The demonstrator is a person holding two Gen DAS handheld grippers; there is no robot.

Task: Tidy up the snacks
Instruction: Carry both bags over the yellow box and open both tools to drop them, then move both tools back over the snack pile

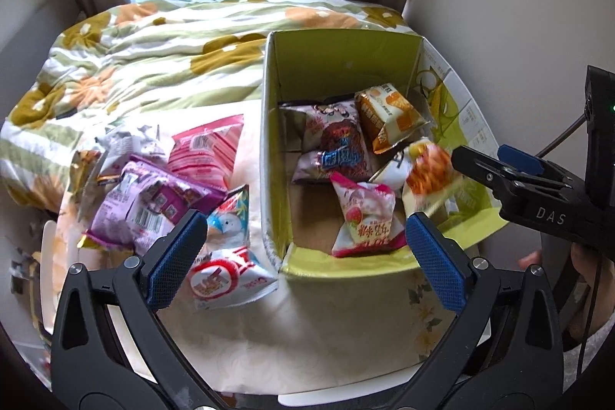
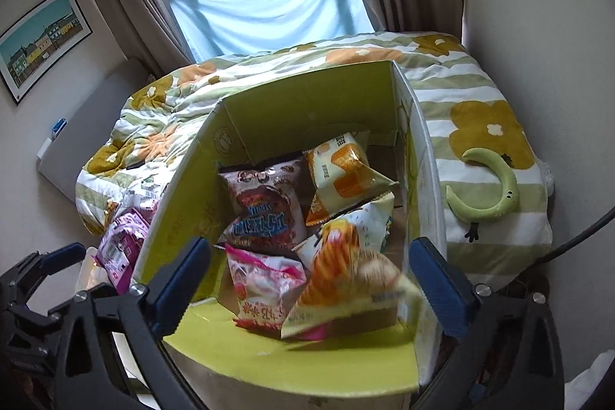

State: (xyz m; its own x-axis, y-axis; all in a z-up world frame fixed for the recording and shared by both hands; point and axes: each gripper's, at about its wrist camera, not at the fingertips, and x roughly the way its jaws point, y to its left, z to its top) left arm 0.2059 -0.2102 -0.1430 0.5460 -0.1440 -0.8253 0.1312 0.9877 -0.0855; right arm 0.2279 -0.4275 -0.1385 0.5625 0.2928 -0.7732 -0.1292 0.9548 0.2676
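A cardboard box (image 1: 346, 64) (image 2: 307, 102) with a green lining stands open on the cloth. Inside lie a chocolate packet (image 1: 338, 137) (image 2: 265, 206), an orange-and-white packet (image 1: 388, 114) (image 2: 346, 171) and a pink sweets packet (image 1: 365, 218) (image 2: 261, 287). A blurred orange-striped packet (image 1: 426, 171) (image 2: 346, 279) sits at the box's near right side, between the wide jaws of my right gripper (image 2: 311, 244) (image 1: 480, 160), untouched by its pads. My left gripper (image 1: 305, 221) is open and empty over the box's left wall. Left of the box lie a purple packet (image 1: 146, 202), a pink packet (image 1: 207, 148) and a red-and-white packet (image 1: 226, 279).
The box and packets rest on a pale cloth (image 1: 307, 333). Behind is a bed with a flowered quilt (image 1: 153, 64) and a green crescent plush (image 2: 496, 187). Curtains and a window stand at the back. A hand (image 1: 592, 275) holds the right gripper.
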